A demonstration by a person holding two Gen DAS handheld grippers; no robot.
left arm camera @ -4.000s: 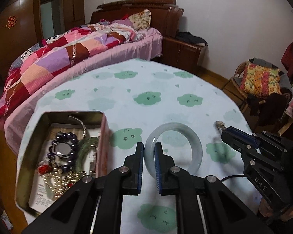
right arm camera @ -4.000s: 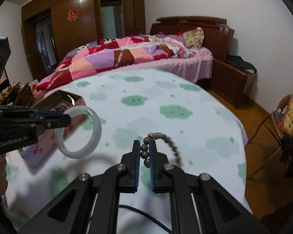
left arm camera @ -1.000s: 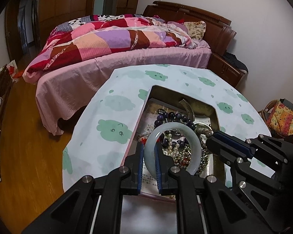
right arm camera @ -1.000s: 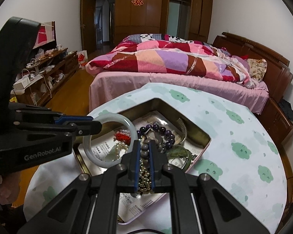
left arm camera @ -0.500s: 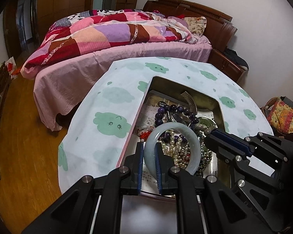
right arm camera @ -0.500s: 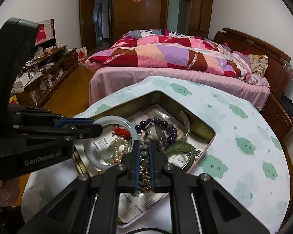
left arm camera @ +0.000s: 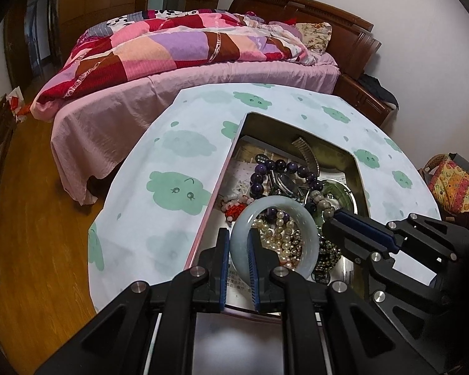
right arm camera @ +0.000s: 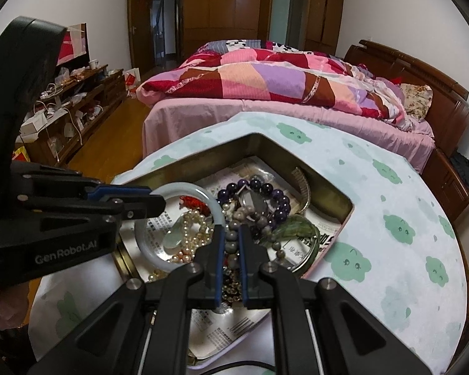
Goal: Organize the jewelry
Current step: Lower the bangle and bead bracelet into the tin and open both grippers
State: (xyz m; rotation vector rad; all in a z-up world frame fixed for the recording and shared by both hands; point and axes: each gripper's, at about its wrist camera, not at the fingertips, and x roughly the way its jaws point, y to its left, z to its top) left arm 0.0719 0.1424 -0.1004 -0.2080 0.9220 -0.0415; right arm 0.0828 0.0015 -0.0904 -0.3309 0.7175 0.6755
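Note:
My left gripper (left arm camera: pixel 238 243) is shut on a pale jade bangle (left arm camera: pixel 309 243), held low over the open metal jewelry tin (left arm camera: pixel 358 172). The bangle also shows in the right wrist view (right arm camera: pixel 187 187), with the left gripper (right arm camera: pixel 153 203) on its rim. My right gripper (right arm camera: pixel 229 243) is shut on a string of grey-brown beads (right arm camera: pixel 231 237) that hangs into the tin (right arm camera: pixel 344 209); the right gripper shows in the left wrist view (left arm camera: pixel 334 222). The tin holds a purple bead bracelet (right arm camera: pixel 278 197), pearls (right arm camera: pixel 190 234), a green bangle (right arm camera: pixel 300 228) and other pieces.
The tin sits on a round table with a cloud-print cloth (left arm camera: pixel 178 168). A bed with a patchwork quilt (left arm camera: pixel 187 50) stands behind it. A wooden floor (left arm camera: pixel 31 203) lies left, and a cluttered low cabinet (right arm camera: pixel 65 103) stands at the far left.
Both grippers have carried their pieces from the open table over to the tin and have sunk lower into it. The bangle and the beads are now just above the jewelry pile.

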